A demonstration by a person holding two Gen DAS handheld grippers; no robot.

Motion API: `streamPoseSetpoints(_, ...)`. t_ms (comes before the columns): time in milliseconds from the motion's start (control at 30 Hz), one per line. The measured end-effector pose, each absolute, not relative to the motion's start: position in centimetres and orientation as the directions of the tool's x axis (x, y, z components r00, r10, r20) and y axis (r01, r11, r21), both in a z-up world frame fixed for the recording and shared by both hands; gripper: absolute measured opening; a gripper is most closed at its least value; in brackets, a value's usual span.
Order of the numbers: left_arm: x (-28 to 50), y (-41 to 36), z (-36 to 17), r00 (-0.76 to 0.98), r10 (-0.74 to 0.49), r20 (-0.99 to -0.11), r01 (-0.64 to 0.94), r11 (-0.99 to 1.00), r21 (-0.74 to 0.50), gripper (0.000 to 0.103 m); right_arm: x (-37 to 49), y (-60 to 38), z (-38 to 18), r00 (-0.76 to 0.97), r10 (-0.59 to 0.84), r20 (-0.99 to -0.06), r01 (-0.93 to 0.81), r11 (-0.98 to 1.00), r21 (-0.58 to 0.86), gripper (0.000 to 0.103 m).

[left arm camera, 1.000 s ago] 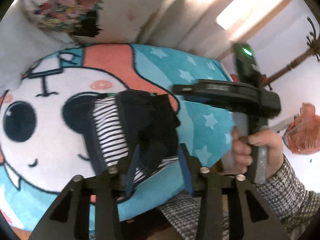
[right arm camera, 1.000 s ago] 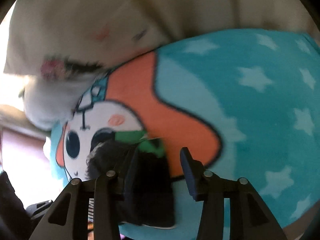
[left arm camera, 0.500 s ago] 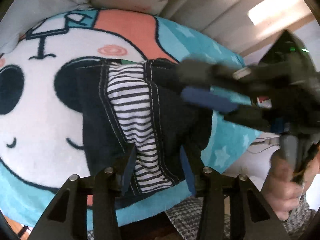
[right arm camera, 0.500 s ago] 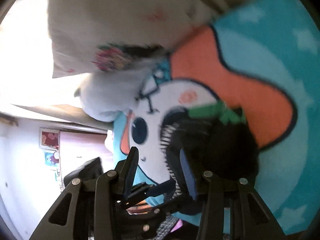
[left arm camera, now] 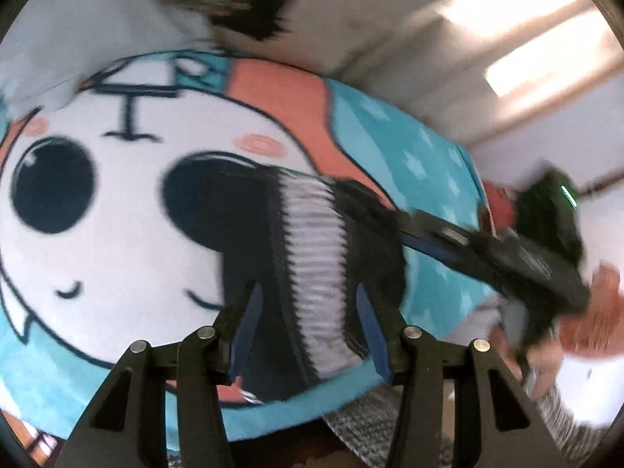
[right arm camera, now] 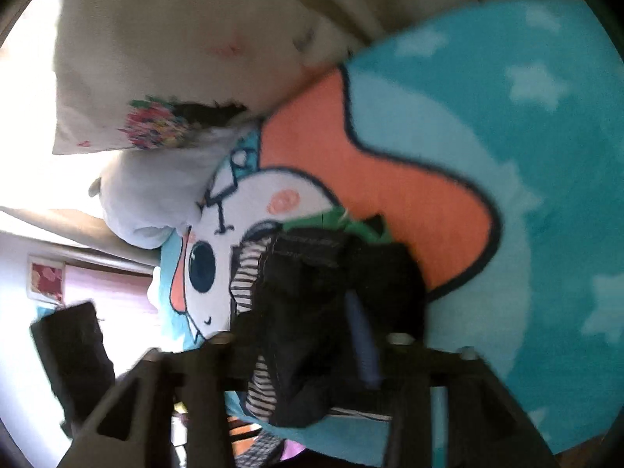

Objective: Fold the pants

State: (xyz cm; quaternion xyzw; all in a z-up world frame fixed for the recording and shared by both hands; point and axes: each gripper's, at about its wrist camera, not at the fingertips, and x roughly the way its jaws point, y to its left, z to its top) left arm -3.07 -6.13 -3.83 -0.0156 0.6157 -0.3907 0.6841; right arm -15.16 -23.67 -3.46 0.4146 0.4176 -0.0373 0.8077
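Note:
The folded dark pants point(left arm camera: 273, 241) with a black-and-white striped lining point(left arm camera: 318, 257) lie on a cartoon-face blanket point(left arm camera: 117, 241). My left gripper point(left arm camera: 308, 327) is open just above the near end of the pants, one finger on each side of the stripes. In the right wrist view the pants point(right arm camera: 312, 304) fill the space between the fingers of my right gripper point(right arm camera: 308, 355), which is open and low over them. The right gripper also shows in the left wrist view point(left arm camera: 390, 218), reaching onto the pants' right edge.
A white pillow with a flower print point(right arm camera: 156, 89) and a pale cushion point(right arm camera: 156, 195) lie at the blanket's far end. The blanket's teal starred part point(right arm camera: 546, 156) spreads to the right. An orange bag point(left arm camera: 596, 312) lies on the floor at right.
Both views are blurred by motion. The left gripper has pulled back, so the pants look smaller. The right gripper has come down lower over the pants.

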Motion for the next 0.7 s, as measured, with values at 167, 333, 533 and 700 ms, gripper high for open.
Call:
streamPoseSetpoints(167, -0.8, -5.3, -6.1, -0.091, -0.600, -0.795, 0.420, 0.701, -0.577, 0.050, -17.1, -23.4, -2.6, 0.650, 0.214, -0.729, 0.399, 0.720, 0.567, 0.075)
streamPoseSetpoints(333, -0.3, -6.3, -8.6, -0.184, -0.639, -0.747, 0.382, 0.654, -0.653, 0.065, -17.4, -24.1, -5.8, 0.638, 0.277, -0.718, 0.428, 0.648, 0.630, 0.075)
streamPoseSetpoints(533, -1.1, -7.9, -9.6, -0.208, -0.608, -0.766, 0.425, 0.649, -0.631, 0.081, -15.7, -23.5, -8.0, 0.627, 0.331, -0.705, 0.410, 0.629, 0.660, 0.075)
streamPoseSetpoints(700, -1.8, -8.5, -8.4, -0.191, -0.566, -0.802, 0.483, 0.657, -0.579, 0.049, -15.3, -22.9, -7.6, 0.614, 0.333, -0.715, 0.397, 0.653, 0.645, 0.045)
